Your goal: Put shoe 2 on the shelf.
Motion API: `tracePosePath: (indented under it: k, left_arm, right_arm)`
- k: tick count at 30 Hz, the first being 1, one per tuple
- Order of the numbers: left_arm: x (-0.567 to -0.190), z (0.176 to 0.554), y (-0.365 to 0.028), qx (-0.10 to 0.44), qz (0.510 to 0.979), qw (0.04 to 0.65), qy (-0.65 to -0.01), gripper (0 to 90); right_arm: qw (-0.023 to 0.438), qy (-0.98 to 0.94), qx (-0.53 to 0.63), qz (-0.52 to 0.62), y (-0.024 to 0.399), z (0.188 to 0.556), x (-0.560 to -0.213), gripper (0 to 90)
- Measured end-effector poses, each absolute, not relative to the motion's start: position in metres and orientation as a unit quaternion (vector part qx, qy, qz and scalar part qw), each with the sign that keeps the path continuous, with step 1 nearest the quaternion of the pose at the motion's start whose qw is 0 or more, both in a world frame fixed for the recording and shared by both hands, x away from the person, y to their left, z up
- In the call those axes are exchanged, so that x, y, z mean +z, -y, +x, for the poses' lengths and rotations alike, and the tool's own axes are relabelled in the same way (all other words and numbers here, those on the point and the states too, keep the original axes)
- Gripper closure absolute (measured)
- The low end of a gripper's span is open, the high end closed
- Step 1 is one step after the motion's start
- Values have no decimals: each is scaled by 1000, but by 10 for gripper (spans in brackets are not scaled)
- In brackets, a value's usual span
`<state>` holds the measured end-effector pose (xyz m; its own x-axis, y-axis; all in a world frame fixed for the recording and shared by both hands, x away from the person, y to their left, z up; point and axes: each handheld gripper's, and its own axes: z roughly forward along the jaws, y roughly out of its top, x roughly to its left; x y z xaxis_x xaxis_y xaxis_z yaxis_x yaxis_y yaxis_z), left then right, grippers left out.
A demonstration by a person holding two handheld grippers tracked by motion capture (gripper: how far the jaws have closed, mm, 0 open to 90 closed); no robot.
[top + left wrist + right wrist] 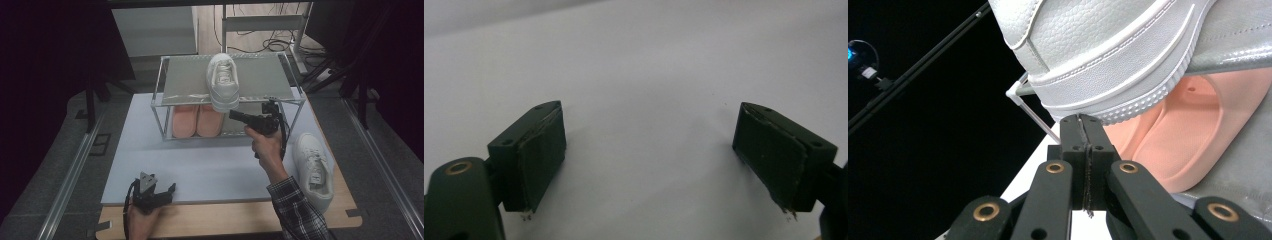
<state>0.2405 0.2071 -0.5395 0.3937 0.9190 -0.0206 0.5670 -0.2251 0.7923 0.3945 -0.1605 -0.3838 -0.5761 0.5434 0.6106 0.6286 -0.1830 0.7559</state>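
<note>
White mat [210,165] bears a rack [165,95]; right gripper [235,115], jaws pressed together, meets white shoe [222,80] above pink slippers [197,120].

White shoe [1108,45] on the rack: pebbled, leather-like upper with stitched seams; smooth rubbery sole edge, stippled at the toe. Pink slippers [1168,130]: smooth, matt, foam-like. Rack [165,95]: thin white metal-looking frame; shelf [185,80] a grey sheet with a slight sheen. Right tool [1081,122]: matt black plastic arms, brass-coloured rivets. Left tool [646,150]: matt dark pads, worn at the edges. Worktop [225,220]: pale wood under a matt, smooth light mat [200,160].
</note>
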Motion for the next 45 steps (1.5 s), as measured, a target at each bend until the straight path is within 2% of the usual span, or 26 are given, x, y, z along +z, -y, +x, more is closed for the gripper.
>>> tracePosePath:
  k: [19,45]
  left_arm:
    - [-540,241,-207,235,746,374,-498,138]
    - [-540,241,-207,236,747,373,-497,138]
  right_arm:
    - [8,644,-602,-472,141,417,-382,896]
    - [5,650,-592,-477,124,424,-382,892]
